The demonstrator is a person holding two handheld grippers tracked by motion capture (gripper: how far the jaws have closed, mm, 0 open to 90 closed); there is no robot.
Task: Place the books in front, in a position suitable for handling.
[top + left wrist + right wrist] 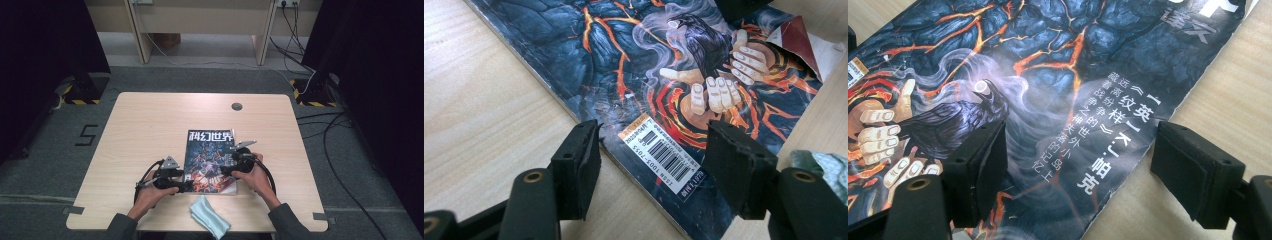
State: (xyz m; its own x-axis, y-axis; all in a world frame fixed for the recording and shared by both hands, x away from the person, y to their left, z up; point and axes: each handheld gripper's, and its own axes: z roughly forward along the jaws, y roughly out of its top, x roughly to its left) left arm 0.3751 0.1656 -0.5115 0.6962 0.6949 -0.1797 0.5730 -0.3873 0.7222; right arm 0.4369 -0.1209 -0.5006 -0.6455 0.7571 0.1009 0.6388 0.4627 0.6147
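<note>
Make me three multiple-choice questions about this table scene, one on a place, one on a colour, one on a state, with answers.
1. Where does the cloth lie? A near edge of the table B on the magazine C far edge
2. The cloth's colour? A red B light blue-green C black
3. How do the left tongs stand? A shut on the cloth B open over the magazine's barcode corner C shut on the cable

A: it lies by the sleeves. B: pale teal folds. B: pads apart, gripping nothing.
</note>
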